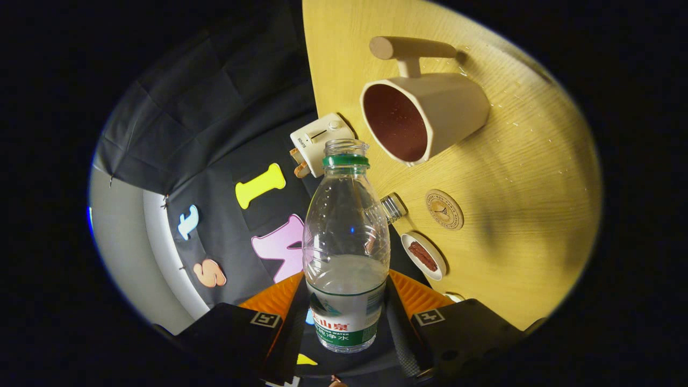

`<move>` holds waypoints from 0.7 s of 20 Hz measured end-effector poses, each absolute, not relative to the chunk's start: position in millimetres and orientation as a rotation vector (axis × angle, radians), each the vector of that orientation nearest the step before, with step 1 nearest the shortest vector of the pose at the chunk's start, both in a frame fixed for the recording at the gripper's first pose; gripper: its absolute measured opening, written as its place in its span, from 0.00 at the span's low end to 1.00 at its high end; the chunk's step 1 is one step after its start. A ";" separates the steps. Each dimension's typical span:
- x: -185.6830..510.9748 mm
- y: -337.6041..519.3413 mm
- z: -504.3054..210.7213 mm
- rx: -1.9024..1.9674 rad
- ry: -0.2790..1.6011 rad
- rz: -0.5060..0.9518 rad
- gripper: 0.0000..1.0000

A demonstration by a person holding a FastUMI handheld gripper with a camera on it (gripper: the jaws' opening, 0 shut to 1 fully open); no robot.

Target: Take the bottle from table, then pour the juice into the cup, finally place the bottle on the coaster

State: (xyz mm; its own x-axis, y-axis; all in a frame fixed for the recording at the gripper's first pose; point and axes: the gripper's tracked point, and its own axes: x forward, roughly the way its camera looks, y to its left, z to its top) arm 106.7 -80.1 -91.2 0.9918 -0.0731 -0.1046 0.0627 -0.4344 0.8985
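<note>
Tongs (346, 317) gripped the clear plastic water bottle (346, 242) low on its body, at the labelled part, with one finger (279, 298) pressed to each flank, so we judged the hold firm and the first step, taking the bottle from the worktop, done. We saw the bottle standing straight out between the fingers, its uncapped neck with a green ring pointing away from us toward the cup. Clear liquid filled roughly the lower part of it, and the level sat evenly across the body.

Just beyond the fingers, to the side of the bottle, we noted a small white oval dish (424, 256) with a brown strip of food in it, and close to that a small glass jar with a metal lid (394, 207). A little further lay the round brown coaster (444, 209) with a stamped emblem, flat on the pale wooden worktop (516, 177) and bare.

Further still stood the beige ceramic cup (430, 115) with a long straight handle; its dark reddish inside faced us. The bottle's mouth was near the cup's rim but apart from it, and we could see no liquid leaving the neck. Whether any had already gone into the cup we could not tell. A white plug-like device (317, 141) lay at the worktop's edge, just beside the bottle's neck in our view.

We judged the pouring as the step in hand, with the setting of the bottle on the coaster left to do.
</note>
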 end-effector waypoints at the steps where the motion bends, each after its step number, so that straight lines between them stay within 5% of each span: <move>1: 106.7 -79.0 -90.6 1.981 -0.008 -0.143 0.74; 14: 105.4 -72.9 -99.6 1.224 0.060 -0.121 0.74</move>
